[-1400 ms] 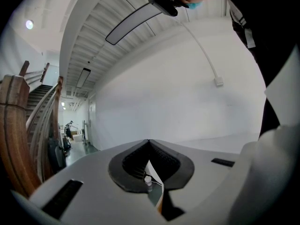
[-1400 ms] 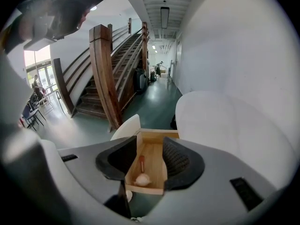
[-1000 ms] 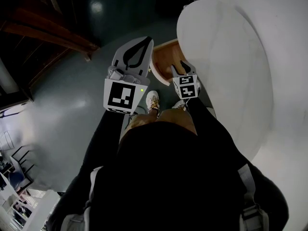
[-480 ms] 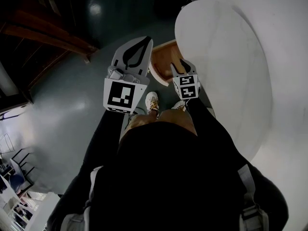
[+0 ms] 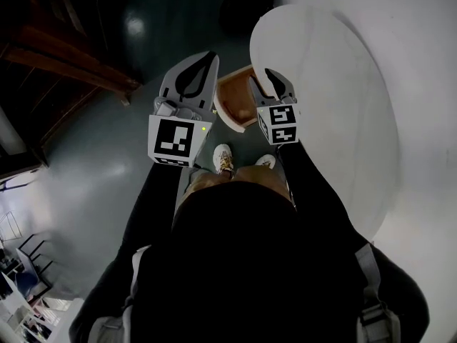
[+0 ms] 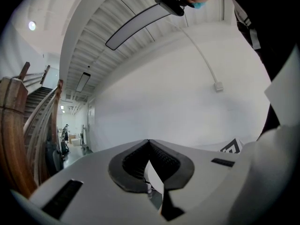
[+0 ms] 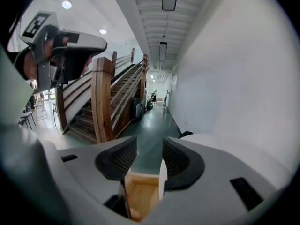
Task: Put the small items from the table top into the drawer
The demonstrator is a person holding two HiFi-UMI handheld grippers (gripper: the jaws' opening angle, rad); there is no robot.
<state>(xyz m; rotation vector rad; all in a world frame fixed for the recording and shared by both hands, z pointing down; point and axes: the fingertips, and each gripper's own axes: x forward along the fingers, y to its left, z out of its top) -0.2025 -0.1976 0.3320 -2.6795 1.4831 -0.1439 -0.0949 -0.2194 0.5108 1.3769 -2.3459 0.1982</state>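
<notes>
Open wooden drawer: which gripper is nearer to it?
Right. The right gripper hovers just over the open wooden drawer, fingers apart; the left gripper is off to the drawer's left, fingers together.

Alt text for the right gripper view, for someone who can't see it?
The right gripper has its jaws apart and empty, with an open wooden drawer showing below them. Beyond lie a dark green floor, a wooden staircase at left and a white wall at right.
</notes>
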